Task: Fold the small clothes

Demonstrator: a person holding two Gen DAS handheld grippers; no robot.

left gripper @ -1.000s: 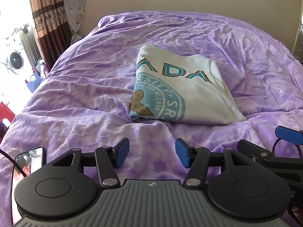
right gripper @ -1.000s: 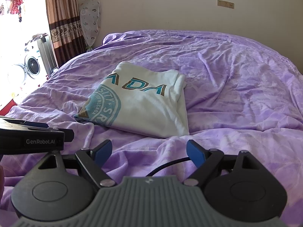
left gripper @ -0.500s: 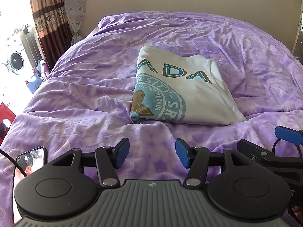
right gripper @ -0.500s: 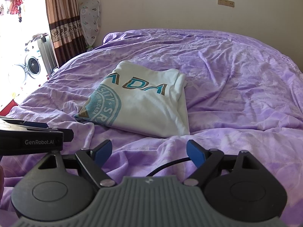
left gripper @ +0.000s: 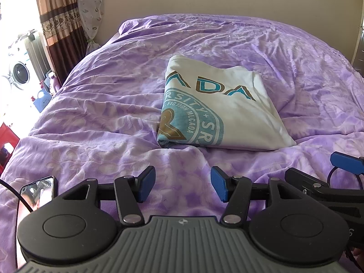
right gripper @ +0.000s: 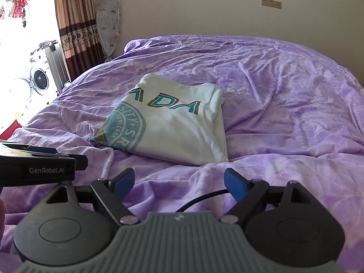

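A white T-shirt (left gripper: 229,111) with a teal and brown print lies folded into a compact rectangle on the purple bedspread (left gripper: 113,118), also seen as the T-shirt (right gripper: 175,127) in the right wrist view. My left gripper (left gripper: 183,186) hovers over the cover short of the shirt's near edge, open, with nothing between its blue pads. My right gripper (right gripper: 179,184) hangs likewise in front of the shirt, open and empty. Each gripper shows at the edge of the other's view.
A phone (left gripper: 37,193) lies on the cover at the near left, with a black cable beside it. Another cable (right gripper: 202,199) runs under the right gripper. A curtain (right gripper: 75,22) and a washing machine (right gripper: 38,79) stand left of the bed.
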